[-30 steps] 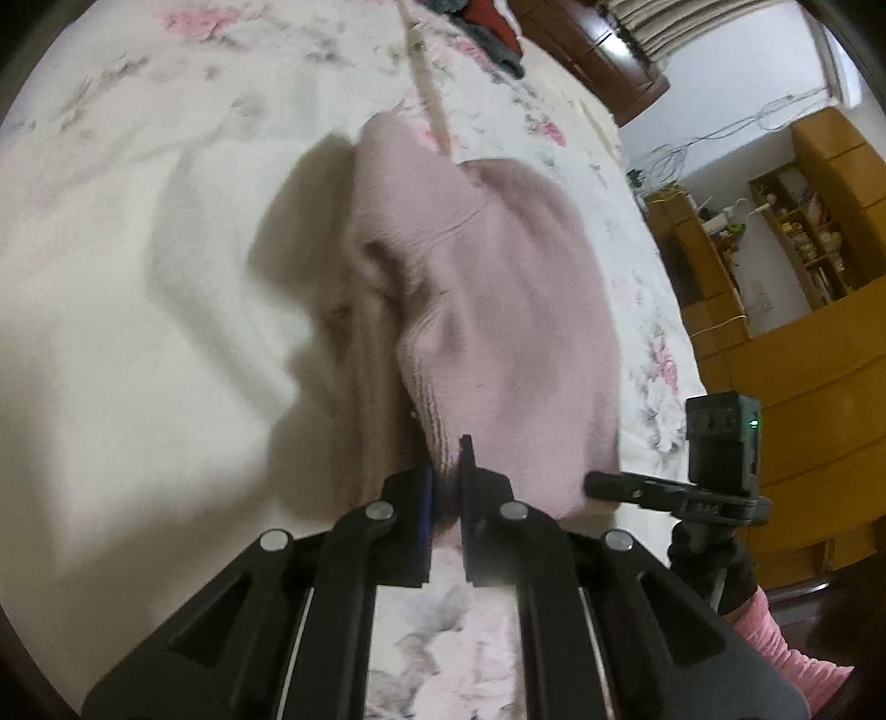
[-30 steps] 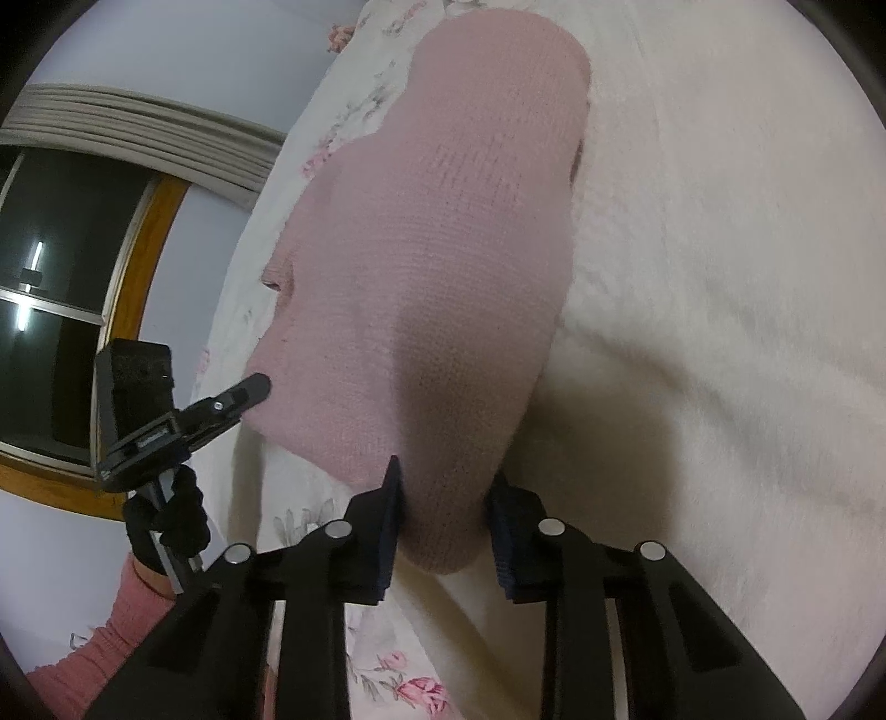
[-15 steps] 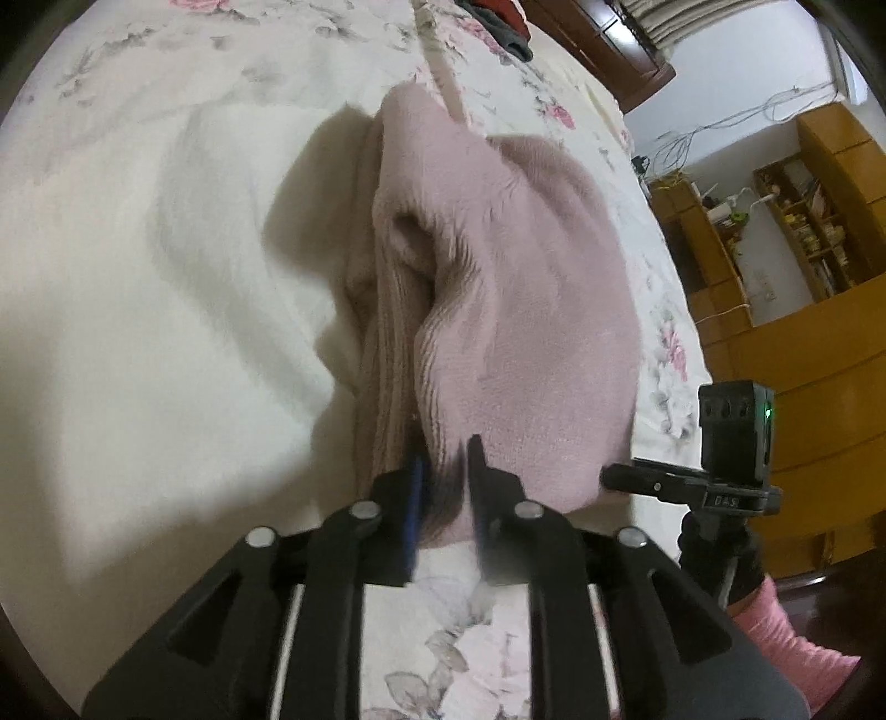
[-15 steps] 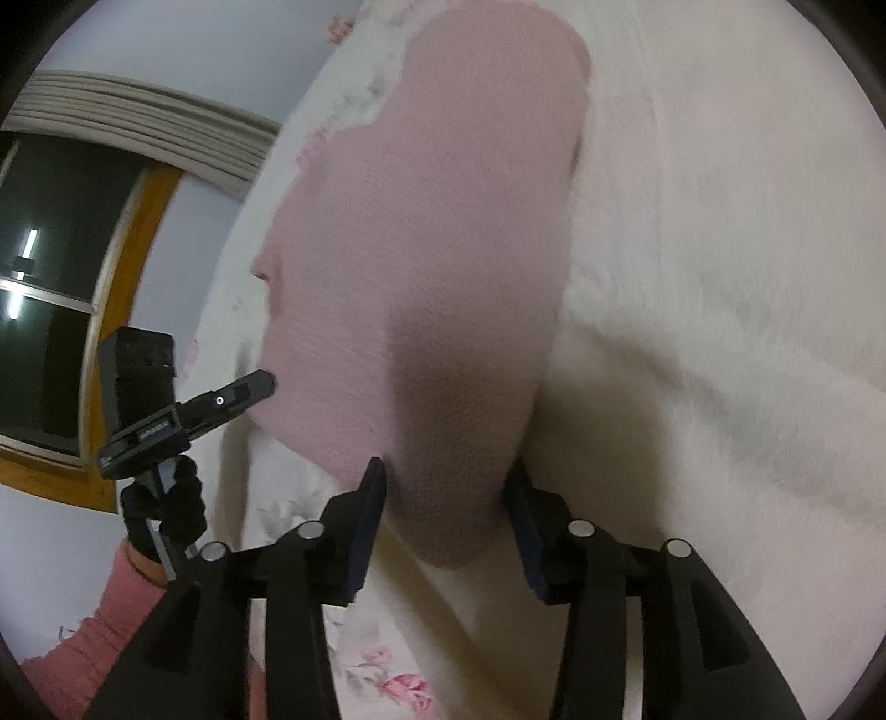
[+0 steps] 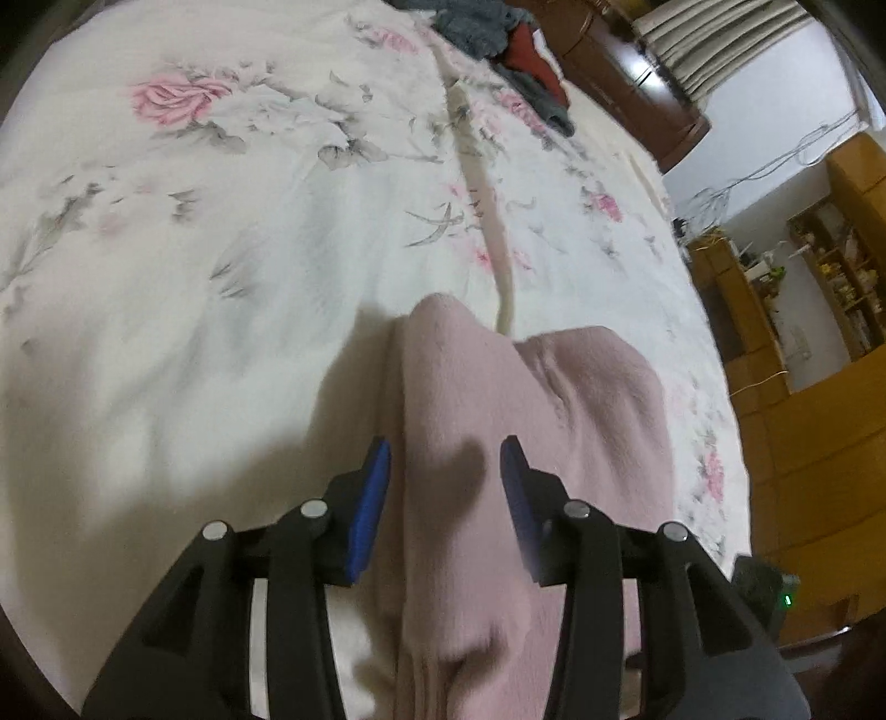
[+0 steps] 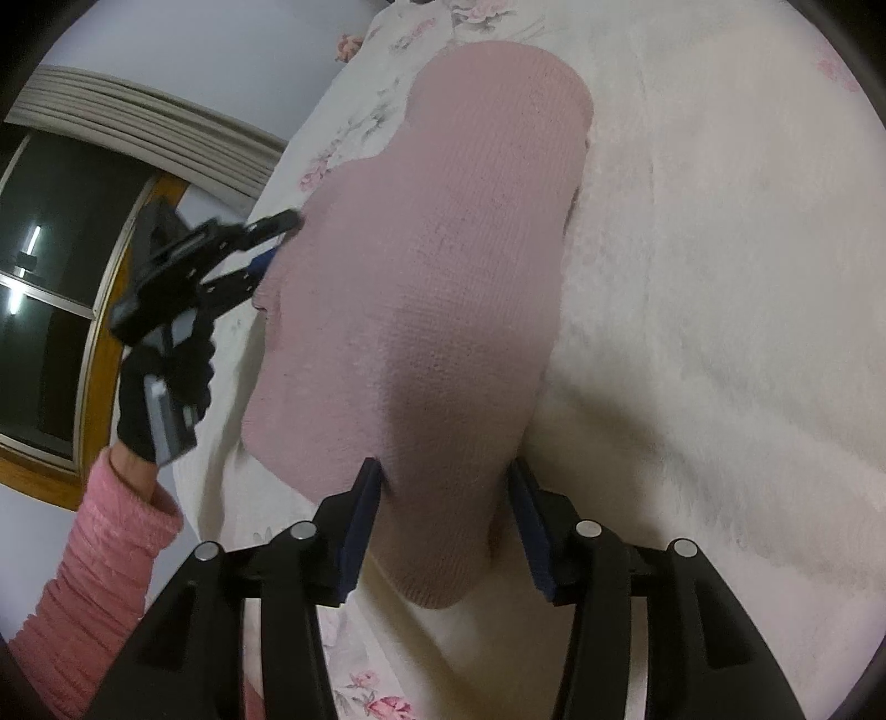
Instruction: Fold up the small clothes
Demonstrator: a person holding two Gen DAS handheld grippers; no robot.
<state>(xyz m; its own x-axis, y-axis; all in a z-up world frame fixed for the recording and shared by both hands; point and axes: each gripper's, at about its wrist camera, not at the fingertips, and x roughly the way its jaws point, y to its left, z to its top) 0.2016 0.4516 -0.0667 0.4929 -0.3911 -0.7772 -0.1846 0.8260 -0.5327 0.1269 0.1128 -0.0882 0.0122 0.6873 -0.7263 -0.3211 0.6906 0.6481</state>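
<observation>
Pink sweater point(image 5: 531, 454) on floral bedspread point(image 5: 277, 232), clothes pile point(image 5: 498, 50) beyond

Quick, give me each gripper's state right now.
Left gripper: open, straddling the folded pink knitted garment, not clamping it.
Right gripper: open around the same garment's edge.

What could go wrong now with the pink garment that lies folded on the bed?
1. Both tongs, left and right, stand open around the folded pink knit garment; pulling back carelessly, a finger might snag the knit and undo the fold.
2. The white floral bedspread looks soft and uneven, so the thick bundle might slump open.
</observation>
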